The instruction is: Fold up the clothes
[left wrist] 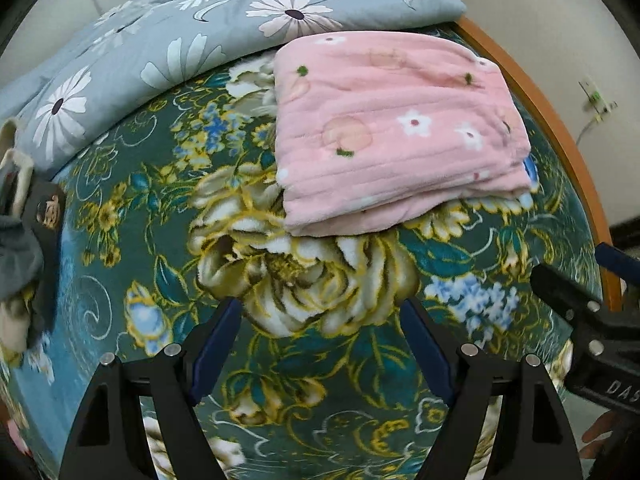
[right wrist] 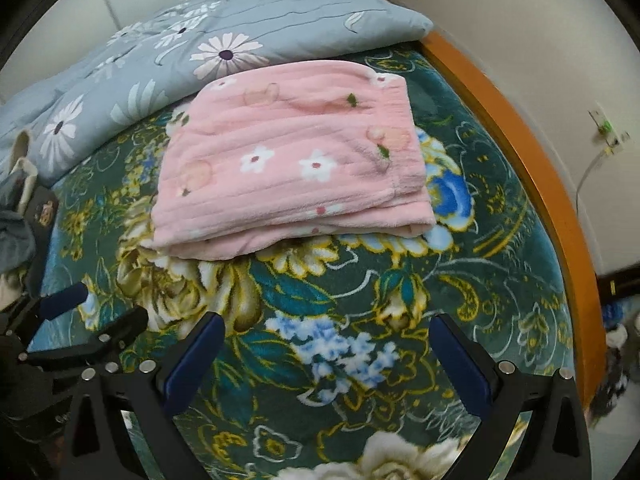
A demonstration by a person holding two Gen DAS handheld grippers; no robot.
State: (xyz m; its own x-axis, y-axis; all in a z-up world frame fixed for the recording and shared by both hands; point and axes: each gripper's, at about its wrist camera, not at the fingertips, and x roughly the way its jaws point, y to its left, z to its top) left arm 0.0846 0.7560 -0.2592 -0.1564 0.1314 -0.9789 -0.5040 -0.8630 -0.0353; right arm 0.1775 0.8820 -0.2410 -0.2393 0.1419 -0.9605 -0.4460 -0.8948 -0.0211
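Observation:
A pink fleece garment with white flowers lies folded in a flat stack on the green floral blanket; it also shows in the right wrist view. My left gripper is open and empty, hovering over the blanket short of the garment's near edge. My right gripper is open and empty, also over the blanket in front of the garment. The right gripper's body shows at the right edge of the left wrist view, and the left gripper shows at lower left of the right wrist view.
A grey-blue daisy-print quilt lies folded along the far side of the bed. A pile of grey and cream clothes sits at the left edge. The orange wooden bed frame runs along the right side, next to the wall.

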